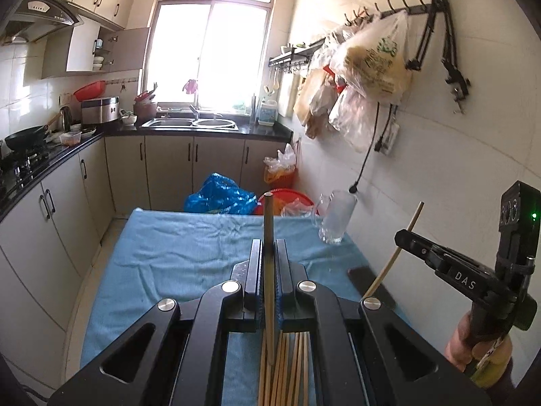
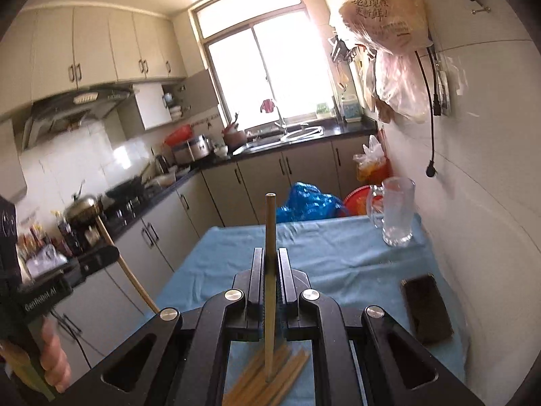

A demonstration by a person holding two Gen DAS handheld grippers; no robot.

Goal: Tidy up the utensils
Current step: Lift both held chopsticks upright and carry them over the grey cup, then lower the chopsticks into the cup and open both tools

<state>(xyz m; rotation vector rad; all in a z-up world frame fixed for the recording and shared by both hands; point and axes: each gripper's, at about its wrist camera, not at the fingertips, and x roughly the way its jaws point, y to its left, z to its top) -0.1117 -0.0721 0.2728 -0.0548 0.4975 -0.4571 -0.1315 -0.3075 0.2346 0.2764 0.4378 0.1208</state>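
My left gripper (image 1: 268, 250) is shut on a single wooden chopstick (image 1: 268, 223) that stands upright between its jaws, above the blue cloth (image 1: 189, 257). A pile of chopsticks (image 1: 287, 368) lies on the cloth under it. My right gripper (image 2: 270, 258) is shut on another upright chopstick (image 2: 270, 226), over the same pile (image 2: 270, 379). The right gripper also shows at the right of the left wrist view (image 1: 405, 237); the left gripper shows at the left of the right wrist view (image 2: 108, 253). An empty glass mug (image 2: 397, 215) stands at the table's far right corner, also in the left wrist view (image 1: 334, 218).
A dark phone (image 2: 426, 308) lies on the cloth near the right wall. Beyond the table are a blue bag (image 1: 219, 199) and a red basin (image 1: 287, 199) on the floor. Kitchen counters run along the left and back. Plastic bags (image 1: 368, 64) hang on the right wall.
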